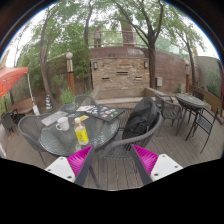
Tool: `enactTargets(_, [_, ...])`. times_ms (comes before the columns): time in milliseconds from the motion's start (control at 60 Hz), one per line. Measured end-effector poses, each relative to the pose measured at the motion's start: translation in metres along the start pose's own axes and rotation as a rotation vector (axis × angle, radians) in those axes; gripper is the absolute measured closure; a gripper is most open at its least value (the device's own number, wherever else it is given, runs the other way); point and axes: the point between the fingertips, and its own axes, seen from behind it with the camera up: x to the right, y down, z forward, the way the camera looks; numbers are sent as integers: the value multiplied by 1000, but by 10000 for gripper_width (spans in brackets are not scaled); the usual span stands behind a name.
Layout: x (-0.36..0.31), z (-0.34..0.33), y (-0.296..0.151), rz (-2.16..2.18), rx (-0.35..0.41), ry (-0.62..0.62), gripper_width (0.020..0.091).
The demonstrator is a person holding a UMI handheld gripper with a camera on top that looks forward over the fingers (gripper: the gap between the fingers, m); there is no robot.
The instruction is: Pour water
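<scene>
Bottle (81, 131) on the counter (55, 146) edge looks light, slippery; its middle should be gripped. Tool (112, 160) is held open, empty.

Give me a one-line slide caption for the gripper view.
Open tool approaches a patio table holding a yellow bottle and a white cup.

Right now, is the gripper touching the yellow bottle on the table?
Apart. The gripper view shows the gripper open, its pink pads well short of the yellow bottle, which stands on the round glass table beyond the fingers, beside a white cup.
</scene>
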Motion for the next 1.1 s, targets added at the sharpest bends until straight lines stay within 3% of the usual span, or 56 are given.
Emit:
enactTargets(150, [-12,2,1,6,8,32,287])
enactTargets(317, [-71,14,12,91,-17,69,285])
enactTargets(417, [-103,38,1,67,36,101,284])
enactTargets(483, [-122,66,0,25,72,116,288])
enactTargets(600, [-154,147,26,8,45,96,286])
enactTargets(767, [-186,241,46,7,93,44,299])
enactTargets(933, [-192,319,19,-21,187,42,299])
enactTargets(983, [-195,330,12,-32,218,47,369])
enactTargets(1017, [-193,336,11,-38,217,55,592])
enactTargets(1033, [-194,339,13,-38,203,50,630])
enactTargets(1100, [-196,344,14,-40,202,25,659])
